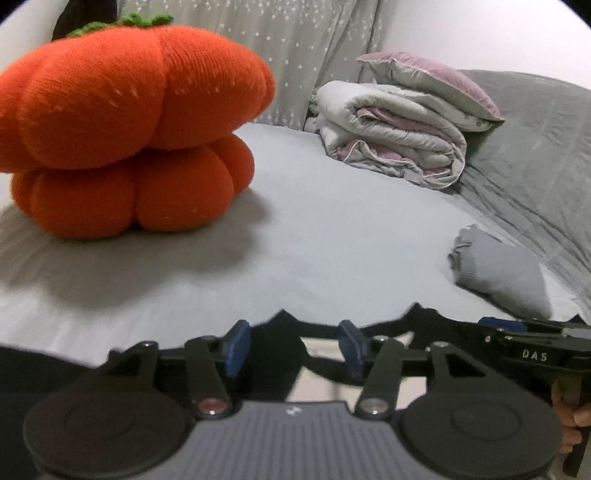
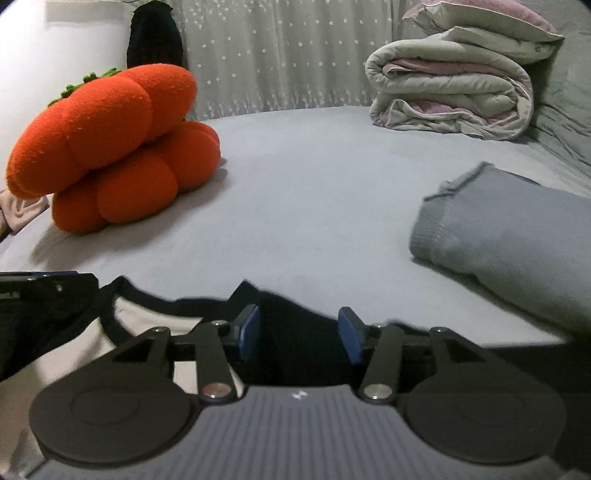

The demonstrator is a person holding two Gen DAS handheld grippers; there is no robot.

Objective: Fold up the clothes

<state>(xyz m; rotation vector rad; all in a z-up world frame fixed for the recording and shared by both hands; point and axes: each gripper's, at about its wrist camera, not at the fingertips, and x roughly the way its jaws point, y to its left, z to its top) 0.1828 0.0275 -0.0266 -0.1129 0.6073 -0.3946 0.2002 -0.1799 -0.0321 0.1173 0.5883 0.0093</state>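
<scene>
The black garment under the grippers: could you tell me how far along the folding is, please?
Done: one grey garment lies folded on the bed. In hand: the black garment sits between both open grippers, left and right, ungripped. Left: folding it.

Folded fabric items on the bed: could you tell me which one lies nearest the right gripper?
The small grey folded garment, just ahead of the right gripper. The rolled comforter and the pillow on it lie farther back.
</scene>
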